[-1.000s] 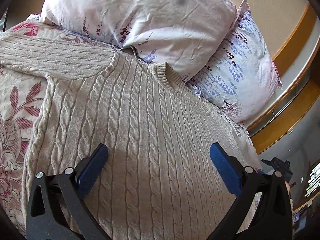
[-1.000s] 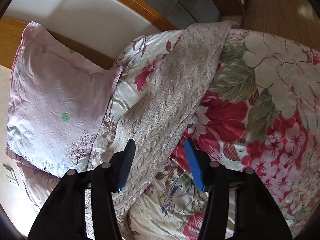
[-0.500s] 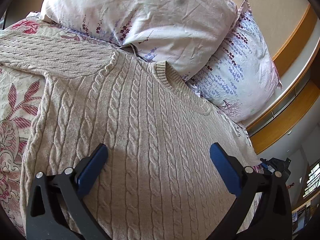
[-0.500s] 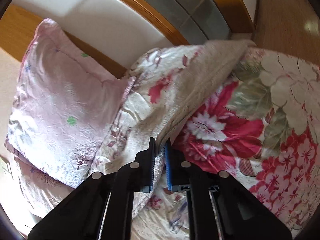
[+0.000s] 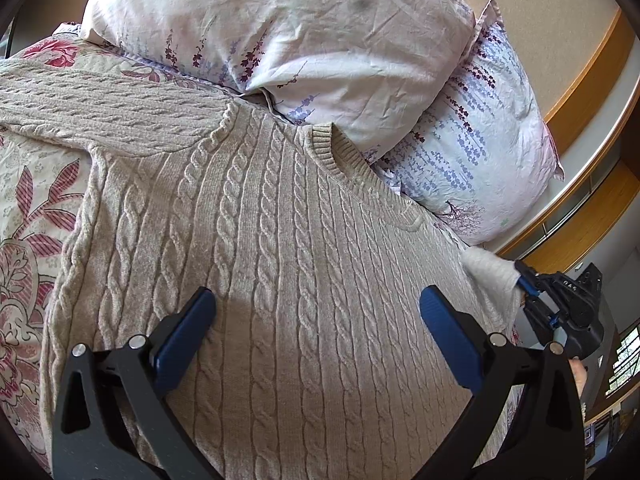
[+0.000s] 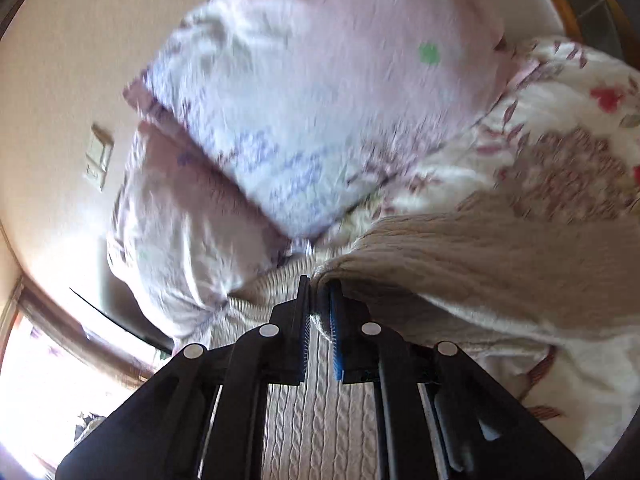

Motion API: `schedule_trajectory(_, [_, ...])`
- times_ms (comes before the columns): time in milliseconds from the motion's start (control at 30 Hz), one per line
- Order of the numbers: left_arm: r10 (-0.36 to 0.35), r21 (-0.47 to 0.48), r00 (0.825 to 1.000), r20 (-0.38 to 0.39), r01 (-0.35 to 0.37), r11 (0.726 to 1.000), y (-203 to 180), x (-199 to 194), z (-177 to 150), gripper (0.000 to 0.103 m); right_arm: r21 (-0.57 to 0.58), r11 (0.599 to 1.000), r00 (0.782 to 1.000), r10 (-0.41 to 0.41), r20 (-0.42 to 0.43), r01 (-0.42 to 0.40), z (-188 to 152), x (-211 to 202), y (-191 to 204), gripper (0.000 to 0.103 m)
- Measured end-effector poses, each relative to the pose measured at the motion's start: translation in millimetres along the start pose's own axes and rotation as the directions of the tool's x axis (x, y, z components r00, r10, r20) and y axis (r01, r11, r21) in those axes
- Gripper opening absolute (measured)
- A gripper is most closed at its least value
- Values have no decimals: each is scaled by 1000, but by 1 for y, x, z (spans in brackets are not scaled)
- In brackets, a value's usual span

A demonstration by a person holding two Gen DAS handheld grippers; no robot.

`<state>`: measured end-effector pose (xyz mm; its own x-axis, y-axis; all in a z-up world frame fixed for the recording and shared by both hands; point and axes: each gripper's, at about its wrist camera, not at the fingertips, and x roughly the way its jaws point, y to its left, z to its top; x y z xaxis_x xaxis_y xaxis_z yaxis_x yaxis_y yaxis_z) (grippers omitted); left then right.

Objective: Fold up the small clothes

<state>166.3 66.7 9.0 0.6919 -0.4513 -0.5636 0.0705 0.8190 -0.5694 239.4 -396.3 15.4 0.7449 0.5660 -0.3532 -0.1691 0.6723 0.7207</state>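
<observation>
A beige cable-knit sweater (image 5: 280, 248) lies flat on a floral bedspread (image 5: 28, 216), neck towards the pillows. My left gripper (image 5: 316, 312) is open and hovers just above the sweater's chest, holding nothing. My right gripper (image 6: 319, 304) is shut on the sweater's right sleeve (image 6: 480, 264) and holds it lifted over the sweater body. In the left wrist view the right gripper (image 5: 528, 284) shows at the far right, with the sleeve fold (image 5: 488, 276) pinched in it. The other sleeve (image 5: 100, 112) lies stretched out to the left.
Two pale floral pillows (image 5: 312, 40) are stacked at the head of the bed, just past the sweater's collar (image 5: 340, 156). A wooden headboard ledge (image 5: 592, 184) runs behind them. The right wrist view is blurred; a wall switch (image 6: 98, 156) shows at its left.
My right gripper closed on the right sleeve, lifted it off the bedspread and swung it in towards the sweater body. My left gripper stayed open and nearly still.
</observation>
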Motion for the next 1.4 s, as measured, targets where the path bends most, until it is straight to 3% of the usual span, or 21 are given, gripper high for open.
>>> schedule_trajectory(100, [-3, -2, 1000, 2, 3, 1000, 0, -1, 0, 101, 12, 999, 988, -48, -144, 50, -27, 34, -3, 11])
schedule_trajectory(167, [-8, -5, 1000, 4, 8, 1000, 1, -1, 0, 101, 49, 997, 979, -44, -199, 55, -35, 37, -11, 19])
schedule_trajectory(200, [-9, -6, 1000, 5, 9, 1000, 1, -2, 0, 101, 66, 997, 978, -32, -207, 47, -38, 31, -14, 26])
schedule_trajectory(233, [-9, -6, 1000, 5, 9, 1000, 1, -2, 0, 101, 83, 996, 977, -18, -211, 36, -37, 23, -15, 49])
schedule_trajectory(267, [-8, -5, 1000, 5, 8, 1000, 1, -2, 0, 101, 99, 995, 981, -3, -196, 23, -36, 12, -17, 65])
schedule_trajectory(333, [-10, -6, 1000, 5, 10, 1000, 1, -2, 0, 101, 108, 994, 994, 19, -110, -7, -33, -21, -18, 66])
schedule_trajectory(400, [-9, -6, 1000, 5, 9, 1000, 0, -2, 0, 101, 128, 992, 1000, -12, -20, 14, -29, -51, -23, 66])
schedule_trajectory(500, [-9, -6, 1000, 5, 9, 1000, 0, -2, 1, 101, 284, 957, 995, -78, 54, 60, -23, -81, -57, 65])
schedule_trajectory(633, [-16, -7, 1000, 2, 16, 1000, 0, -3, 1, 101, 459, 884, 990, -132, 49, 95, -22, -81, -102, 57])
schedule_trajectory(733, [-20, -9, 1000, 4, 20, 1000, 0, -3, 1, 101, 535, 840, 990, -136, 45, 91, -25, -73, -122, 56])
schedule_trajectory(767, [-20, -9, 1000, 4, 20, 1000, 0, -3, 1, 101, 551, 830, 989, -136, 54, 84, -25, -71, -126, 52])
schedule_trajectory(867, [-22, -11, 1000, 5, 22, 1000, 0, -4, 1, 101, 552, 829, 979, -175, 104, 90, -20, -72, -130, 49])
schedule_trajectory(900, [-23, -11, 1000, 5, 23, 1000, 0, -4, 1, 101, 544, 832, 973, -203, 111, 112, -17, -72, -130, 44])
schedule_trajectory(933, [-24, -12, 1000, 6, 24, 1000, 0, -4, 1, 101, 528, 837, 966, -236, 107, 146, -12, -68, -131, 24])
schedule_trajectory(967, [-26, -13, 1000, 7, 26, 1000, 0, -5, 1, 101, 514, 839, 960, -264, 97, 179, -9, -65, -133, 12])
schedule_trajectory(1033, [-29, -14, 1000, 9, 29, 999, 0, -5, 1, 101, 493, 846, 954, -283, 96, 201, -3, -60, -129, 10])
schedule_trajectory(1133, [-27, -13, 1000, 8, 27, 1000, 0, -6, 1, 101, 383, 909, 959, -237, 155, 163, 12, -60, -90, 9])
schedule_trajectory(1267, [-27, -14, 1000, 7, 27, 1000, 0, -7, 1, 101, 170, 984, 973, -88, 214, 51, 30, -46, -5, 9])
schedule_trajectory(1400, [-32, -17, 999, 11, 32, 999, 0, -7, 1, 101, -33, 999, 985, 47, 168, -42, 24, -2, 75, 9])
